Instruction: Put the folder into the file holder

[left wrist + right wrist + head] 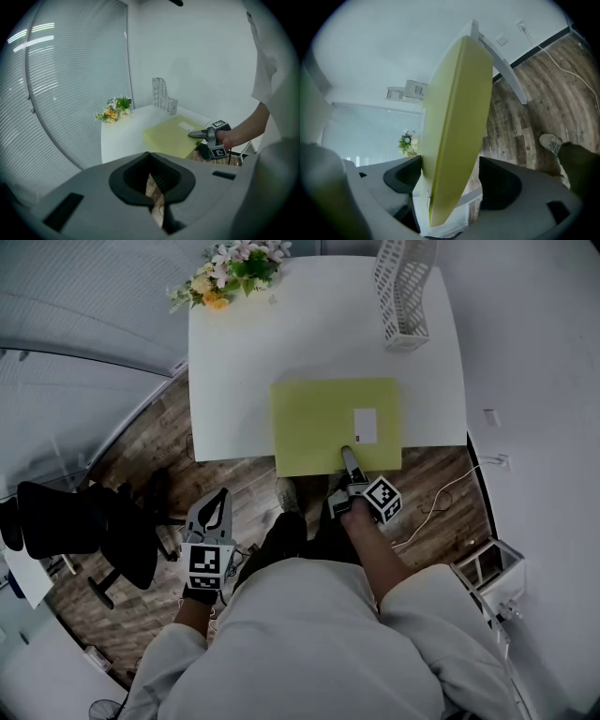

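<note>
A yellow-green folder (323,423) with a white label lies flat on the white table (281,343), its near edge hanging over the table's front. My right gripper (347,457) is shut on that near edge. In the right gripper view the folder (454,108) runs edge-on between the jaws of the right gripper (450,178). The white mesh file holder (403,292) stands upright at the table's far right corner, apart from the folder. My left gripper (217,502) hangs low over the wooden floor left of the table, shut and holding nothing. From there I see the folder (171,136) and holder (163,101).
A bunch of flowers (230,268) sits at the table's far left corner. A black office chair (84,531) stands on the floor at the left. A white cable (441,498) and a small white shelf unit (487,563) are on the right by the wall.
</note>
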`<control>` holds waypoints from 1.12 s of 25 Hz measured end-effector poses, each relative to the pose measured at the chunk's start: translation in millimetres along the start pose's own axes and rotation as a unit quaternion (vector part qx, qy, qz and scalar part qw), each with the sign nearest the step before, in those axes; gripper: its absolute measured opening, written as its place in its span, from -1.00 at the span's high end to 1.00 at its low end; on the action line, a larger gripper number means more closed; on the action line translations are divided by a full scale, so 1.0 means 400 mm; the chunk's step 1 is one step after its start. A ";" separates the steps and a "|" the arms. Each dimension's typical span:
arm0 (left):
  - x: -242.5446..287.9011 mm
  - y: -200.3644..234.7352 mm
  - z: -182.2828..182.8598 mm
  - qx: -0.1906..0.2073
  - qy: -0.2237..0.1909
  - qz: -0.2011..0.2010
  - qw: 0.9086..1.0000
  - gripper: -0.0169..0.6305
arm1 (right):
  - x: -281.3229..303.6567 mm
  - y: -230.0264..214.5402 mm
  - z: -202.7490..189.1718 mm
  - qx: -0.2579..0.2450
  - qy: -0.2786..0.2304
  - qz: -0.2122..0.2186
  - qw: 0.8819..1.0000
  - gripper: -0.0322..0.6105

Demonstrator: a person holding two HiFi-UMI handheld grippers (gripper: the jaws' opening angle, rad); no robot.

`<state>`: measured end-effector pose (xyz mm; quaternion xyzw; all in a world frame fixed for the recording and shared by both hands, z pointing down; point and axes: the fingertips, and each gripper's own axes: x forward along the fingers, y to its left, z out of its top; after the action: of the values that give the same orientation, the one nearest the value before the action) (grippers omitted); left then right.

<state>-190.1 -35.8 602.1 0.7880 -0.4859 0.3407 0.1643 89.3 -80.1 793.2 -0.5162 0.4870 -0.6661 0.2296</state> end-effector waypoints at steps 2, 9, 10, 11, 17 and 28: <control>0.008 -0.005 -0.001 0.001 0.004 -0.002 1.000 0.92 | 0.008 0.012 0.000 0.012 -0.002 0.029 1.000 -0.11; 0.028 -0.016 0.018 0.002 -0.005 -0.015 1.000 0.92 | -0.030 0.024 0.004 0.017 -0.005 0.039 0.999 0.11; 0.030 -0.016 0.026 0.003 -0.009 -0.016 1.000 0.92 | -0.045 0.026 0.008 0.015 -0.006 0.037 0.999 0.12; 0.032 -0.015 0.033 0.003 -0.014 -0.018 1.000 0.92 | -0.062 0.030 0.013 0.011 -0.007 0.035 0.999 0.15; 0.036 -0.016 0.087 0.006 -0.044 -0.030 0.999 0.92 | -0.149 0.098 0.075 -0.035 -0.015 0.035 0.999 0.31; 0.023 -0.017 0.172 0.017 -0.092 -0.036 0.995 0.92 | -0.240 0.271 0.168 -0.189 -0.027 0.027 0.981 0.38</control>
<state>-155.4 -79.2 559.7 0.8360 -0.4639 0.2686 0.1172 163.8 -75.7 652.2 -0.5547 0.6115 -0.5412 0.1594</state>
